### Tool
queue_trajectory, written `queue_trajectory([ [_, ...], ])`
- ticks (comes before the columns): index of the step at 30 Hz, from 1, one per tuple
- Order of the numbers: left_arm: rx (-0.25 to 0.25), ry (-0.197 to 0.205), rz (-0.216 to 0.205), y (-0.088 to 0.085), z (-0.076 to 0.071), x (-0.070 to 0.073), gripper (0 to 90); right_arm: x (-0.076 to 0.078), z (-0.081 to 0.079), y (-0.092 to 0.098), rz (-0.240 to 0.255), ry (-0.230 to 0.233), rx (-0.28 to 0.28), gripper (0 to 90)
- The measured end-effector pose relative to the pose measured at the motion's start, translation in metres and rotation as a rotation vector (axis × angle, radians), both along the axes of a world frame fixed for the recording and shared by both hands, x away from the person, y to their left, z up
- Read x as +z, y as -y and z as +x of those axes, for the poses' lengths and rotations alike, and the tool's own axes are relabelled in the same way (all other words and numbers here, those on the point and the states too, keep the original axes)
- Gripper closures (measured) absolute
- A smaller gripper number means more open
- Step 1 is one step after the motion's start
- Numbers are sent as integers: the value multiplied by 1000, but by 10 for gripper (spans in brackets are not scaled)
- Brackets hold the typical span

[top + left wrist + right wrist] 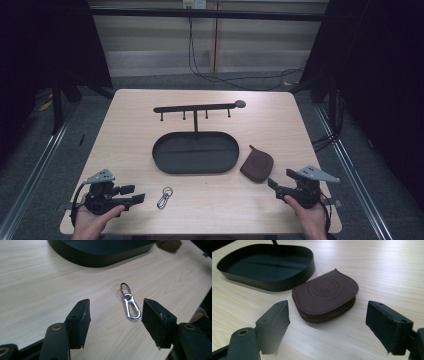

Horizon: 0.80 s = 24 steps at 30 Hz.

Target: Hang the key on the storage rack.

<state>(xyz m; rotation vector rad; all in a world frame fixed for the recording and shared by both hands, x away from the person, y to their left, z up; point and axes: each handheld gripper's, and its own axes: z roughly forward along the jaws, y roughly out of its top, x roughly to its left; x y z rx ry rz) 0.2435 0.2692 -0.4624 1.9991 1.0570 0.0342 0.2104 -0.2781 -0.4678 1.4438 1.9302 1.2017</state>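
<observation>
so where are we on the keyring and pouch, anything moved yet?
Nothing looks done: the black tray is bare and the hook rack carries nothing. In hand: the left gripper, open, faces the keyring clip lying on the table; the right gripper, open, faces the brown zip pouch beside the tray. Neither touches its item. Left: probably grasping and placing both.

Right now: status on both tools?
Left tool open, facing key clip. Right tool open, facing brown pouch. Both untouched. Path clear.
</observation>
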Motion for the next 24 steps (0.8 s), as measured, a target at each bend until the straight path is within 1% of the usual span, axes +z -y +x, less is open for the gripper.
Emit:
queue_trajectory([
  [1, 0, 0, 0, 0, 0, 0, 402, 0, 0, 1, -7, 3, -17, 187],
  [2, 6, -9, -5, 1, 0, 0, 408, 0, -1, 2, 3, 3, -16, 200],
  [3, 6, -9, -5, 1, 0, 0, 408, 0, 0, 4, 16, -15, -12, 203],
  [4, 4, -12, -4, 3, 0, 1, 408, 0, 0, 4, 18, -29, -16, 203],
  [5, 0, -12, 6, 5, 0, 2, 408, 0, 0, 5, 22, -34, -12, 203],
  [8, -4, -14, 3, 7, 0, 3, 414, 2, -1, 4, 28, -52, 3, 203],
  [9, -9, -13, 0, 8, 1, 4, 413, 2, -1, 4, 34, -58, 6, 203],
  [11, -25, -35, -24, 8, 2, 6, 415, 1, -1, 4, 54, -64, 26, 203],
  [12, -33, -30, -25, 8, 2, 7, 415, 1, -2, 4, 51, -67, 25, 203],
  [13, -30, -21, -35, 9, 2, 10, 416, 1, -2, 3, 49, -71, 31, 203],
  [15, -33, -20, -47, 10, 2, 14, 422, 0, -1, 1, 28, -89, 46, 203],
  [16, -31, -10, -41, 11, 2, 16, 436, 0, -1, -1, 22, -90, 60, 203],
  [17, -27, -10, -34, 12, 2, 17, 442, 0, -2, -1, 20, -88, 65, 203],
  [18, -45, -10, -14, 13, 3, 18, 441, 0, -2, -2, 20, -84, 66, 203],
  [19, -45, -10, -14, 13, 3, 18, 443, 0, -2, -2, 20, -84, 66, 203],
  [21, -59, -6, 31, 17, 5, 18, 445, 1, -2, -1, 30, -84, 70, 203],
  [22, -60, -2, 43, 19, 5, 18, 447, 0, -2, -1, 31, -85, 70, 203],
  [23, -71, -10, 58, 21, 7, 18, 449, 0, -1, 0, 34, -85, 73, 203],
  [24, -80, -12, 62, 22, 8, 18, 442, 0, -1, 0, 33, -86, 74, 202],
])
